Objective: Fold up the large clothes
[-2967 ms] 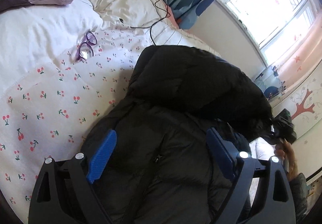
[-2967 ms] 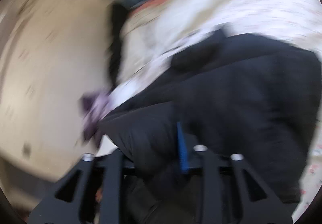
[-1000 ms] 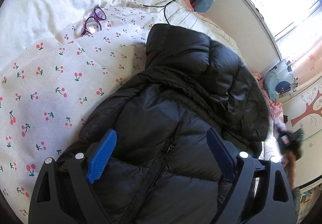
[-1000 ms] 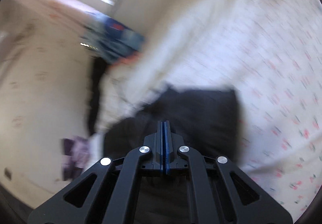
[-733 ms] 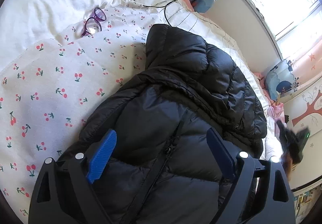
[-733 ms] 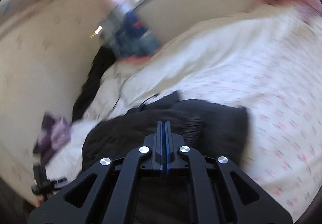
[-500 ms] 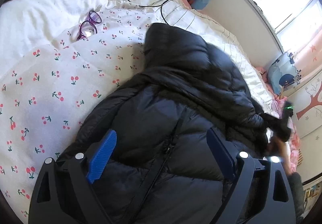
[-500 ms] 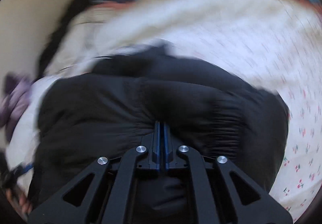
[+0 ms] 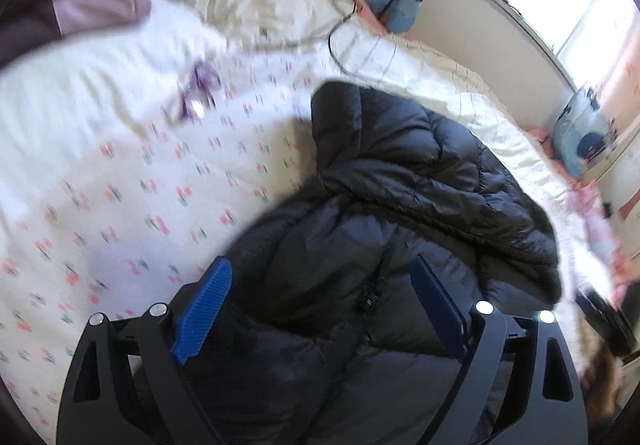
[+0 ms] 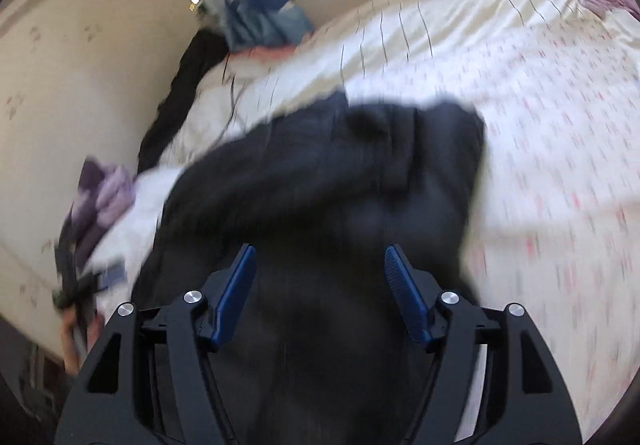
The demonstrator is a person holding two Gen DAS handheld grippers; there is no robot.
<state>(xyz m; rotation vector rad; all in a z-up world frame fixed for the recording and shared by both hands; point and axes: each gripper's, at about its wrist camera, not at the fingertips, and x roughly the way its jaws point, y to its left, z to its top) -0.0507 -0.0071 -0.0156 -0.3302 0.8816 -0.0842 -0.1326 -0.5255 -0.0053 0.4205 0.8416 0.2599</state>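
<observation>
Black puffer jacket (image 9: 400, 205) lies on a bed (image 9: 120, 205) w/ cherry-print sheet, hood toward the pillows, zip front up. Left gripper (image 9: 320, 309) hovers over the jacket's front, jaws spread wide, nothing pinched. Right gripper (image 10: 320, 285) is over the dark fabric too, jaws opening, no cloth pressed between the pads.

Likely handling: light, soft, puffy, slick shell; springs back, so best pinched at a hem, cuff or seam.

Left view alone shows purple glasses (image 9: 196, 93) and a cable (image 9: 340, 33) on the bed. Right view, blurred, shows a wall (image 10: 80, 85) and a lilac garment (image 10: 108, 197) at the bed's edge.
</observation>
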